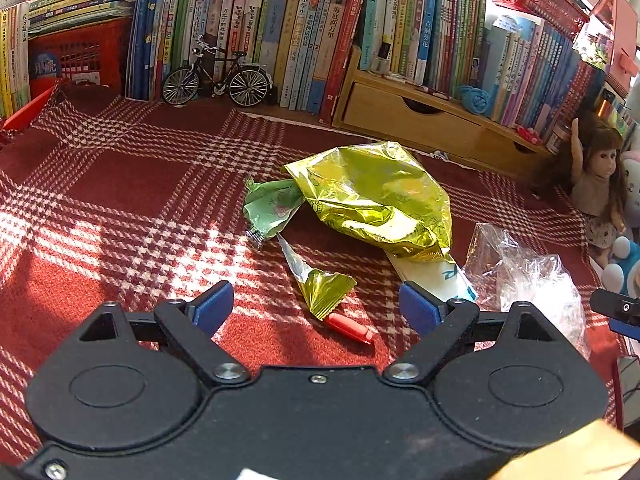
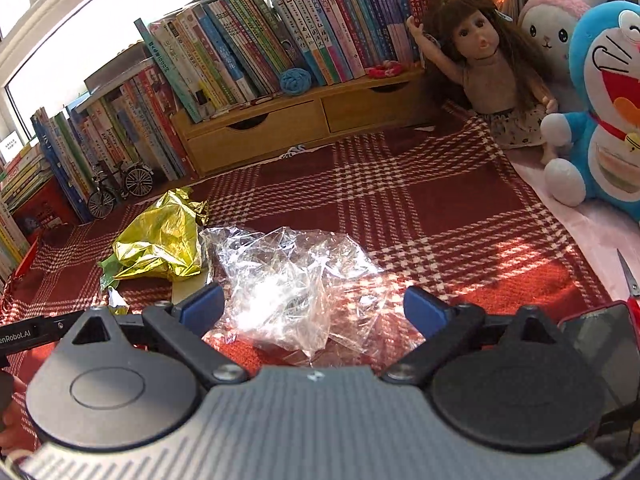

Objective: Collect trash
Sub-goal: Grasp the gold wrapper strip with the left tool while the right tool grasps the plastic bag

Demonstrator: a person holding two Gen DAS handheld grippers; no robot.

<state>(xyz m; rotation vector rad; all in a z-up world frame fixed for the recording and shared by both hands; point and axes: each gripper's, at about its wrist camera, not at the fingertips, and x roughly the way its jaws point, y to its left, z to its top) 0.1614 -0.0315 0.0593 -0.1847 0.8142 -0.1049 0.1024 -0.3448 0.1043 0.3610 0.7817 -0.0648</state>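
Fingers [image 2: 426,312]: both pairs spread, empty. Right gripper [image 2: 316,310] over the clear plastic [image 2: 292,280] on the surface [image 2: 440,208] (crinkly, slippery): lower onto the bunched middle, then close. Gold bag [image 1: 372,196] ahead of the left gripper [image 1: 316,304].

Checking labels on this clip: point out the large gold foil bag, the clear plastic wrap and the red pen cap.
large gold foil bag [image 1: 376,196], left wrist view, crumpled middle.
clear plastic wrap [image 2: 288,280], right wrist view, centre folds.
red pen cap [image 1: 349,328], left wrist view, mid-body.
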